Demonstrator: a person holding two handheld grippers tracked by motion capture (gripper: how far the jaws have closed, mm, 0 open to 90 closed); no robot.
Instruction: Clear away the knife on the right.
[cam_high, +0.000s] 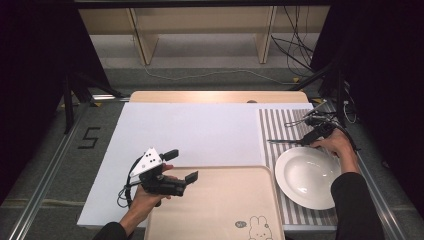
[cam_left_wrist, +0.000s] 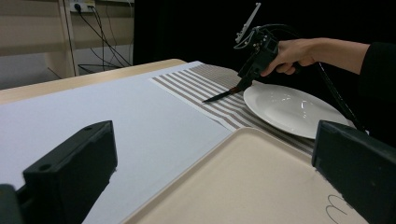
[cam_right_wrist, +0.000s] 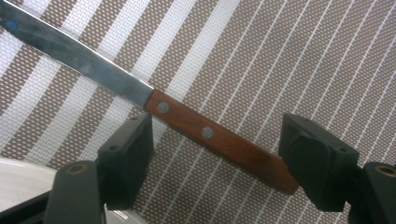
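Observation:
A knife (cam_high: 282, 142) with a brown wooden handle (cam_right_wrist: 210, 135) and a dark blade lies on the striped placemat (cam_high: 280, 125), just beyond a white plate (cam_high: 305, 177). My right gripper (cam_right_wrist: 215, 158) is down over it, open, with the handle running slantwise between the two jaws. The handle's end is hidden behind the right-hand jaw. In the high view the right gripper (cam_high: 302, 142) is at the knife's handle end, blade pointing left. My left gripper (cam_high: 181, 165) hovers open above the near left corner of a beige tray (cam_high: 215, 200), nothing between its jaws.
The tray (cam_left_wrist: 243, 182) has a rabbit drawing at its near edge. The plate (cam_left_wrist: 289, 109) sits on the placemat right of the tray. A white board (cam_high: 190, 132) covers the table's middle. The other hand and the right gripper (cam_left_wrist: 243, 84) show beyond the plate.

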